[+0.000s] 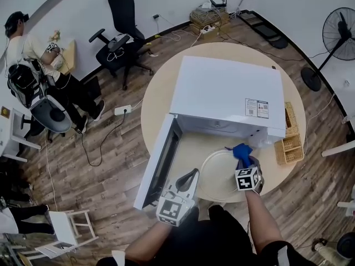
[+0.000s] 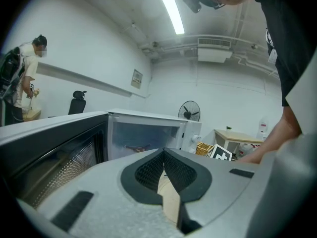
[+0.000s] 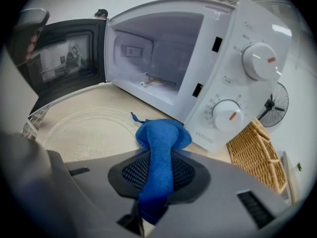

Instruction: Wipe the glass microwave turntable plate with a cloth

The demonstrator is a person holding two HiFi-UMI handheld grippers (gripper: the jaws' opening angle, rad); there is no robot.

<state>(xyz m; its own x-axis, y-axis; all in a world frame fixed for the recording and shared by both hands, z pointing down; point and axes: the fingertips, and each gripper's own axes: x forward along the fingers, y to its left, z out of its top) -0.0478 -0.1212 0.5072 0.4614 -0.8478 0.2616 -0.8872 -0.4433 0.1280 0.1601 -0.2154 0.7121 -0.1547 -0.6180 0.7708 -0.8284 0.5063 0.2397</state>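
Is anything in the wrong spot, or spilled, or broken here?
The glass plate lies out on the table before the microwave, whose door hangs open. That suits wiping: the right gripper holds a blue cloth near its rim. Nothing looks spilled or broken.

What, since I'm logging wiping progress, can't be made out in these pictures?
- Whether the blue cloth touches the glass plate: right gripper view, cloth hides its underside; head view, too small.
- Plate's near rim: right gripper view, the right gripper covers it.
- Print on the microwave label: head view, too small.
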